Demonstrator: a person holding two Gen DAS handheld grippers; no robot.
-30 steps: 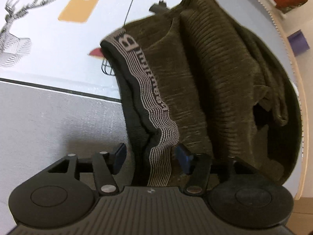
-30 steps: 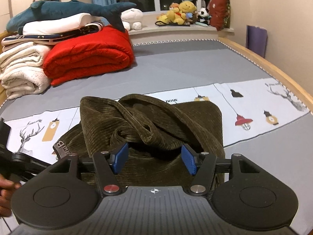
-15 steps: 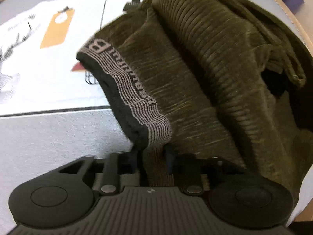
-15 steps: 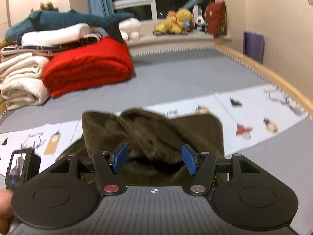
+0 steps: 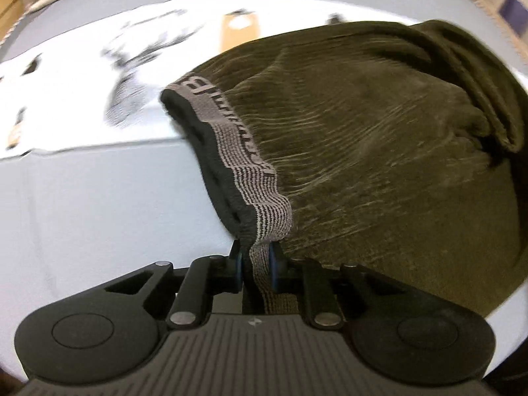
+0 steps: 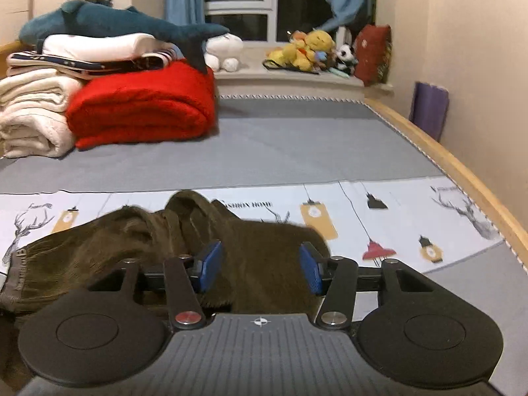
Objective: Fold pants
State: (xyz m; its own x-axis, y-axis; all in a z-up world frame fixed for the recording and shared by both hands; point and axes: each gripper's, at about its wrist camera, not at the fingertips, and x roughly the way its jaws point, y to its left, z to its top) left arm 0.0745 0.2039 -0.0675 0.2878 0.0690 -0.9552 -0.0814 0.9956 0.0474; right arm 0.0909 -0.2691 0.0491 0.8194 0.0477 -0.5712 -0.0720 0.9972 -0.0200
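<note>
Olive-green corduroy pants (image 5: 379, 151) with a grey lettered waistband (image 5: 237, 151) lie bunched on the bed. My left gripper (image 5: 254, 265) is shut on the waistband's near end and holds it slightly raised. In the right wrist view the pants (image 6: 138, 244) spread low across the printed sheet, with the legs folded over in a ridge. My right gripper (image 6: 260, 265) is open and empty, hovering just above the pants' right part.
The bed has a grey sheet (image 6: 297, 145) with a white printed band (image 6: 412, 217). A red blanket (image 6: 142, 105), folded white towels (image 6: 29, 112) and a plush shark (image 6: 109, 21) are stacked at the back left. A wooden bed rail (image 6: 462, 171) runs along the right.
My left gripper closed on the waistband and pulled it left, spreading the pants flatter. My right gripper stayed open and drew back a little.
</note>
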